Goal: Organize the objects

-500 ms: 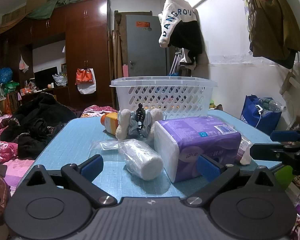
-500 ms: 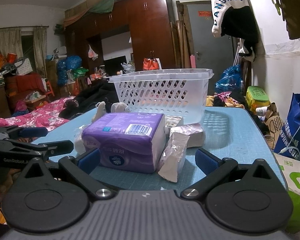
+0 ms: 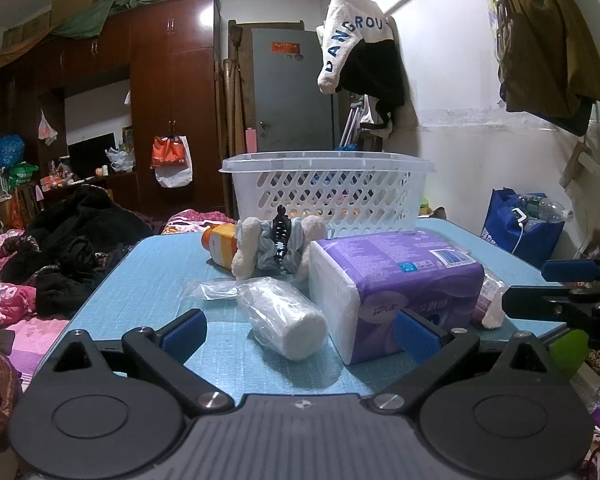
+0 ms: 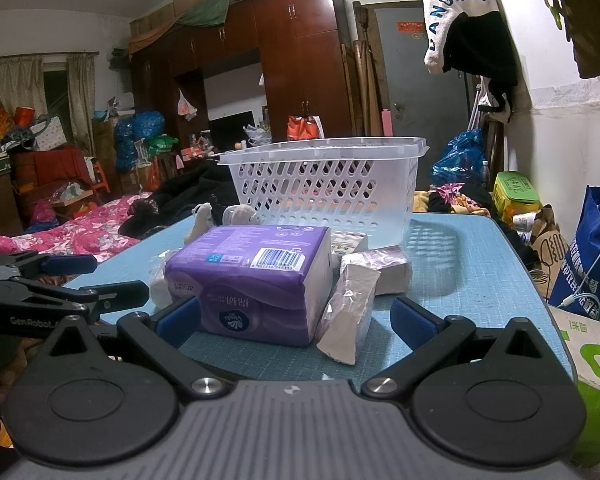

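Note:
A white slotted basket (image 3: 328, 192) (image 4: 324, 188) stands at the back of the blue table (image 3: 148, 280). In front of it lie a purple tissue pack (image 3: 396, 280) (image 4: 252, 280), a white roll in clear plastic (image 3: 280, 316), a plush toy with a black hair clip (image 3: 278, 246), an orange bottle (image 3: 220, 244) and small wrapped packets (image 4: 352, 308). My left gripper (image 3: 298, 334) is open and empty, just short of the roll and the pack. My right gripper (image 4: 296, 320) is open and empty in front of the pack and a packet.
The right gripper shows at the right edge of the left wrist view (image 3: 572, 296), the left gripper at the left edge of the right wrist view (image 4: 52, 288). A blue bag (image 3: 520, 224) stands right of the table. A bed with dark clothes (image 3: 60, 248) lies on the left.

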